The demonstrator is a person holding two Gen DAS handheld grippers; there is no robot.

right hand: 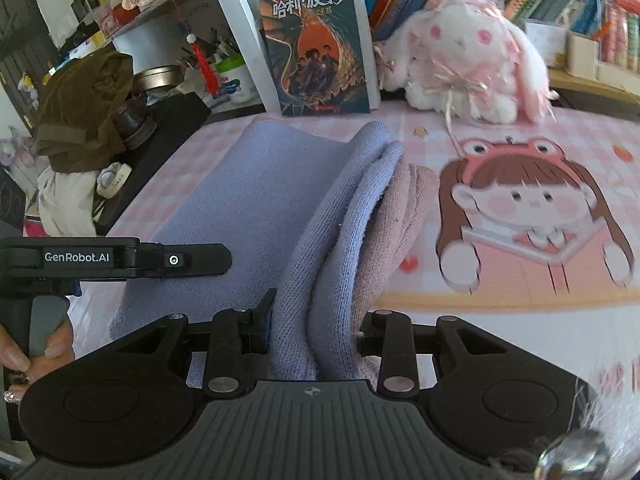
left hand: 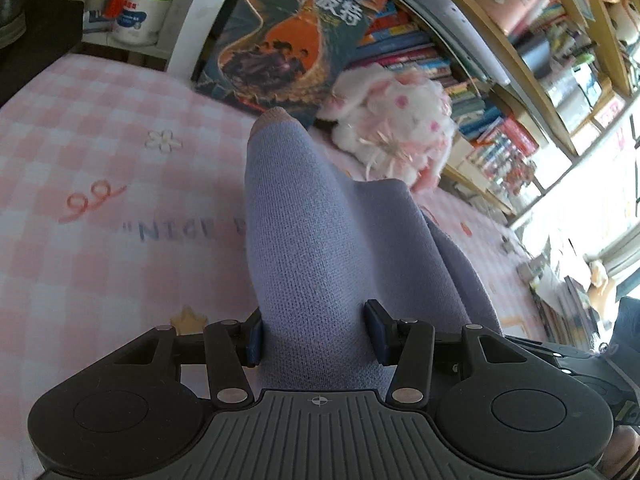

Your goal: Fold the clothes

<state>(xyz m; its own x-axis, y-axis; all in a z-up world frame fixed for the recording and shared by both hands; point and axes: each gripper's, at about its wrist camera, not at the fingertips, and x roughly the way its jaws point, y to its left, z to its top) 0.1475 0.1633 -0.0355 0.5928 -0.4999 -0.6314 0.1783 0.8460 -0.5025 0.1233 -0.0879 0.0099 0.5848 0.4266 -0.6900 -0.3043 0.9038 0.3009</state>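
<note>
RISK: slipping fold | knit garment [right hand: 256, 200] draped over checked sheet [left hand: 80, 160], short of book [right hand: 316, 40] | left gripper [left hand: 316, 336], right gripper [right hand: 312, 332] jaws clamped on bunched layers | uneven pull probably spills layers.

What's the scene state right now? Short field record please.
surface: pink checked cloth with cartoon girl print
garment: lilac knit, bunched, mauve lining showing
left gripper: shut on the knit
right gripper: shut on folded layers of the knit
behind: book standing upright, plush rabbit to its right
fold status: in progress, garment not flat
</note>
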